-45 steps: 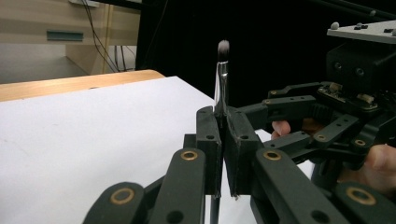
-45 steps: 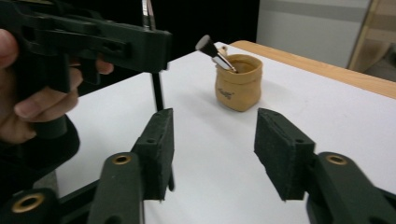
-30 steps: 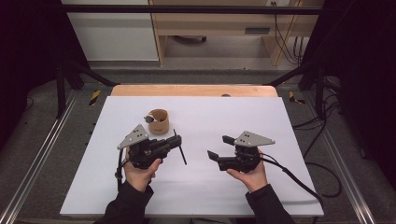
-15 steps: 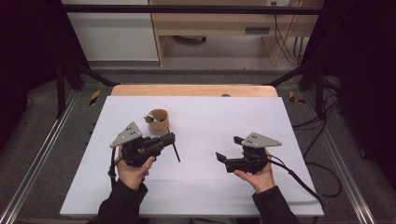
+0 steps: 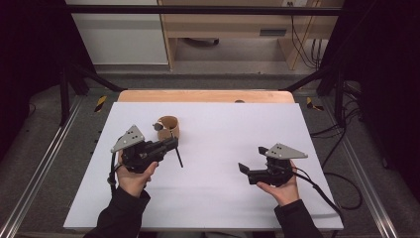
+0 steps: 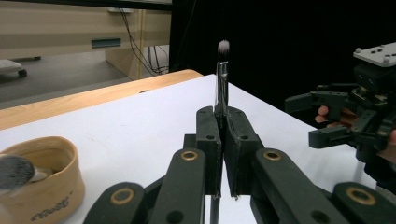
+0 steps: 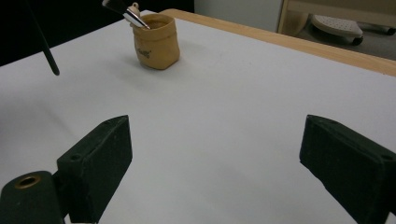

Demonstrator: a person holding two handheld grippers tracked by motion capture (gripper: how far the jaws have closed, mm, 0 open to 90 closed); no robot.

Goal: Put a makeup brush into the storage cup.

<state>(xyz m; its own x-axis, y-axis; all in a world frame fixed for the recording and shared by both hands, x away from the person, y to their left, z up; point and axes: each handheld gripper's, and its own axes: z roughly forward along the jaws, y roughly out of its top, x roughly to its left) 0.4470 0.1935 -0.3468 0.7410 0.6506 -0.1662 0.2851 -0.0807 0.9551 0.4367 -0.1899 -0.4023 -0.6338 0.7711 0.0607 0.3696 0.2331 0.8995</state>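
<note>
My left gripper point(image 5: 172, 143) is shut on a thin black make-up brush point(image 6: 221, 81), held just in front of a tan fabric pouch point(image 5: 170, 127). In the left gripper view the brush stands up between the closed jaws, bristles at the top. In the high view its dark handle point(image 5: 179, 157) slants down toward the white tabletop. A second, fuller brush point(image 7: 127, 12) leans out of the pouch point(image 7: 156, 43). My right gripper point(image 5: 243, 168) hovers over the table's right half. In its own view it point(image 7: 212, 156) is open, with bare table between the jaws.
The white tabletop point(image 5: 223, 129) has a wooden strip point(image 5: 205, 95) along its far edge. Cables trail off the right side point(image 5: 341, 193). Grey floor and metal rails surround the table, and wooden furniture point(image 5: 233, 29) stands behind it.
Both hands have drifted apart. The left gripper moved slightly left with the brush still in it, and the right gripper moved right and a little toward the person.
</note>
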